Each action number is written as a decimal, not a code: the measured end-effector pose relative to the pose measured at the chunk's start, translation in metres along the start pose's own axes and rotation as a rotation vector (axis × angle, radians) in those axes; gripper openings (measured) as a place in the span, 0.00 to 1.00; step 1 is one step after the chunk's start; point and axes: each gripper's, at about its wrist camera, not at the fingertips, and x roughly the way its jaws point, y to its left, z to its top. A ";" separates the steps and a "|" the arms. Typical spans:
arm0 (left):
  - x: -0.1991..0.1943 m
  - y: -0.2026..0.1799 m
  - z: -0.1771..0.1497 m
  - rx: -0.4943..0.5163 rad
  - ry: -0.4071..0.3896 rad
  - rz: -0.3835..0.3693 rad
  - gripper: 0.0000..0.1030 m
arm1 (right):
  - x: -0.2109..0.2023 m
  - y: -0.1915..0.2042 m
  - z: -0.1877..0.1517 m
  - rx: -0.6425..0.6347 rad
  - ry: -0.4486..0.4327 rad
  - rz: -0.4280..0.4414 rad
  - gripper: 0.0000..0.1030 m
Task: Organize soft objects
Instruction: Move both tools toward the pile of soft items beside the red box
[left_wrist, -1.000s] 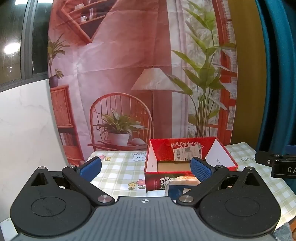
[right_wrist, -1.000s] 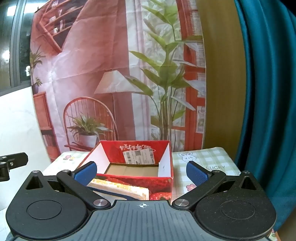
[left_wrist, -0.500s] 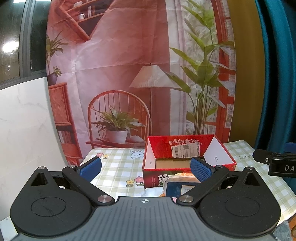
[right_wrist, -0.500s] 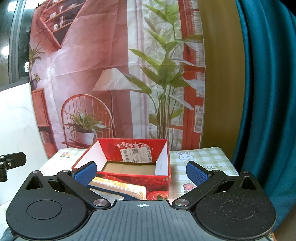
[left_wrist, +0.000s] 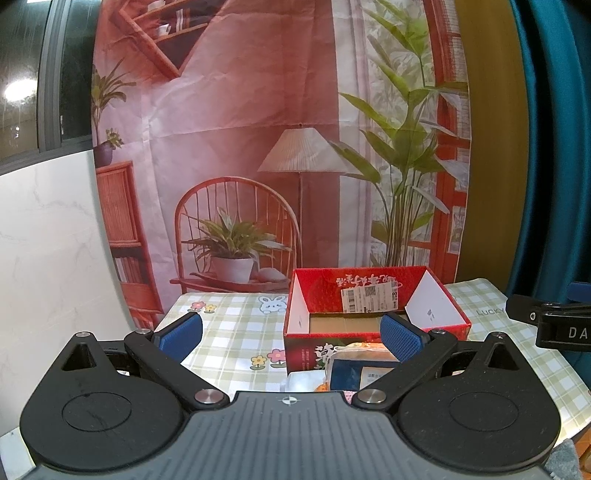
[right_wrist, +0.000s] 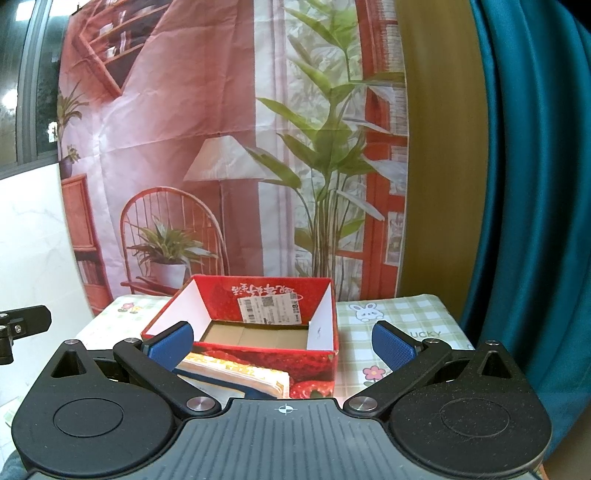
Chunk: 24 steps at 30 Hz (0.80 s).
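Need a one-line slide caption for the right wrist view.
Open right gripper faces an empty red box on a checked tablecloth, soft packet lying before it.

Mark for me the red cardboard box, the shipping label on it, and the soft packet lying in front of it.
Red cardboard box (right_wrist: 258, 350): right wrist view, front wall.
White shipping label (right_wrist: 269, 309): right wrist view, centre of the label, inside the back wall.
Soft blue-and-white packet (right_wrist: 240, 374): right wrist view, its top face.

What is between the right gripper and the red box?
In the right wrist view, a soft packet lies on the table, just before the red box and ahead of the open right gripper.
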 end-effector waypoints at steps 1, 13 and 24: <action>0.001 0.000 0.000 -0.001 0.002 -0.001 1.00 | 0.000 0.000 -0.001 0.000 0.000 -0.001 1.00; 0.002 -0.001 -0.001 -0.005 0.011 -0.003 1.00 | -0.001 0.001 -0.001 -0.008 -0.002 -0.006 1.00; 0.002 -0.002 -0.001 -0.006 0.012 -0.003 1.00 | -0.001 0.001 -0.001 -0.017 -0.003 -0.012 1.00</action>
